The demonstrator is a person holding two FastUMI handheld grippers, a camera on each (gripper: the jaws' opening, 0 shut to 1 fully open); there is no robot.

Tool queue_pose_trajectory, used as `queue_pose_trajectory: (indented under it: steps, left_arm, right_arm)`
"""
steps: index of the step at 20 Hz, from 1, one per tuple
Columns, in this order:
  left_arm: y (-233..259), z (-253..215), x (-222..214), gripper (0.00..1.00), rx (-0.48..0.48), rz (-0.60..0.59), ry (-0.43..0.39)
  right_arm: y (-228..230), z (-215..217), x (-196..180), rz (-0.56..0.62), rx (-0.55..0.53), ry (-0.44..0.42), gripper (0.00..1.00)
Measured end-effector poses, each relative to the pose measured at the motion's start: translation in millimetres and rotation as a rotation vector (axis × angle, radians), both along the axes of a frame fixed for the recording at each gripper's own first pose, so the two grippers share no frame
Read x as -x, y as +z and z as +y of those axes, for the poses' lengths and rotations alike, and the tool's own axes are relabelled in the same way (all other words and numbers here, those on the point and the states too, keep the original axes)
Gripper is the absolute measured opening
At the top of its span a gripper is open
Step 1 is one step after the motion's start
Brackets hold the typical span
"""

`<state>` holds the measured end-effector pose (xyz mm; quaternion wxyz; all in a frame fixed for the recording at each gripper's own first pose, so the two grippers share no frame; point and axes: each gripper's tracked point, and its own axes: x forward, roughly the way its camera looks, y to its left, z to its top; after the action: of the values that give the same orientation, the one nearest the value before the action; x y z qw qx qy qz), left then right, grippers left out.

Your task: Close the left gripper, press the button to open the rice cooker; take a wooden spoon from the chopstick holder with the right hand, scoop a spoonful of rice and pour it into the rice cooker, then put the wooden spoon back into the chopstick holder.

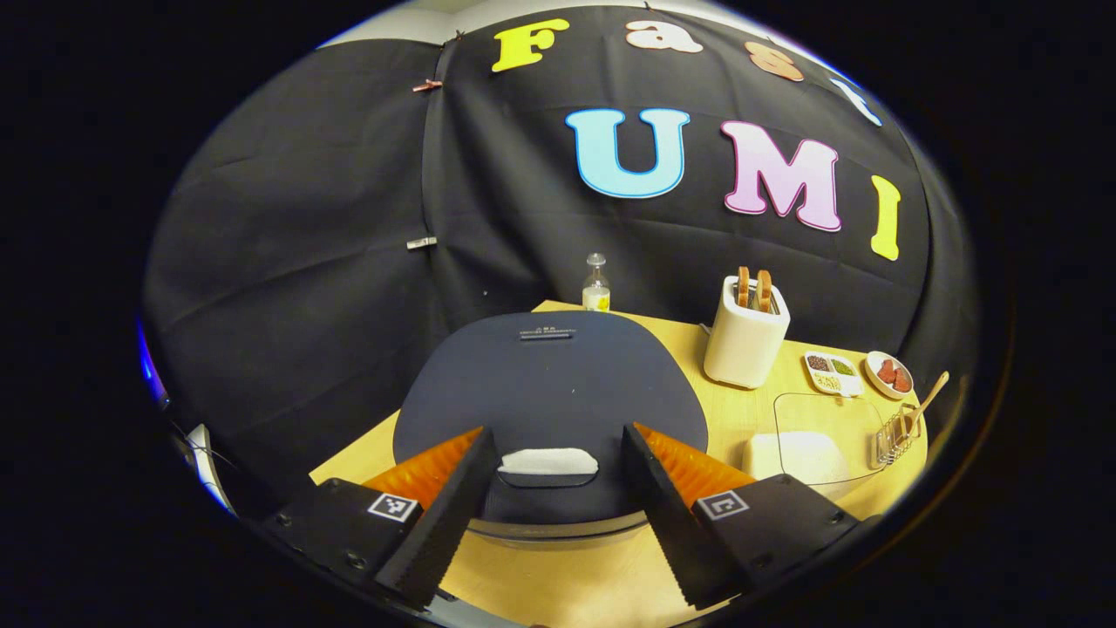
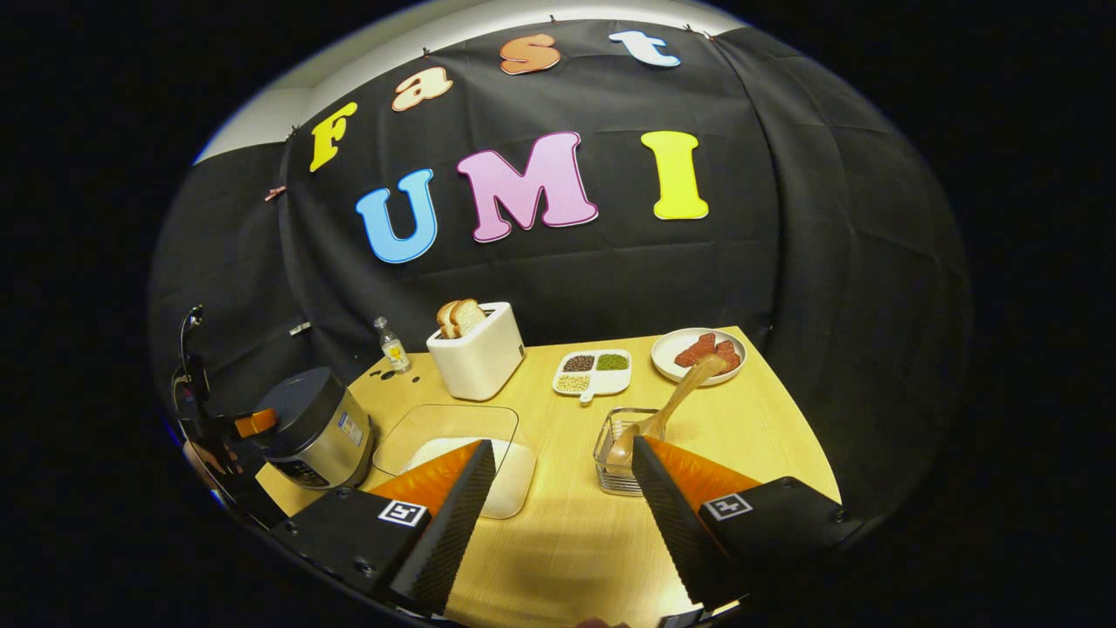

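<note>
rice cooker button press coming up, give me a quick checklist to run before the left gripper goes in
1. Left gripper closed for pressing: not ok, fingers spread apart.
2. Gripper lined up with button: ok, button sits between the fingers.
3. Rice cooker lid shut: ok.
4. Wooden spoon in chopstick holder: ok, leaning inside.
5. Right gripper free: ok, open, holding nothing.
6. Rice in container: ok, white rice visible.
</note>
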<state>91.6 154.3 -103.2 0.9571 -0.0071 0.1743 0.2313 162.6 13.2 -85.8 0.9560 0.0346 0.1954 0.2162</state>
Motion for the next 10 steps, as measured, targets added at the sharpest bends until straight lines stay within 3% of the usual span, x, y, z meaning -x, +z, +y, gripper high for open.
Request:
queue_pose_trajectory:
  steps: [4,6,10]
  left_arm:
    - [19,-13,6,0.99,-0.04,-0.053,-0.032]
    - [35,-31,1,0.96,-0.088,-0.093,-0.092]
    - [84,-89,7,0.96,-0.092,-0.218,-0.263]
  right_arm:
    - [32,-3,1,-0.101,-0.029,-0.065,0.99]
    - [44,-9,5,-0.146,-0.011,-0.118,0.98]
    - [85,-17,21,-0.246,0.006,-0.211,0.98]
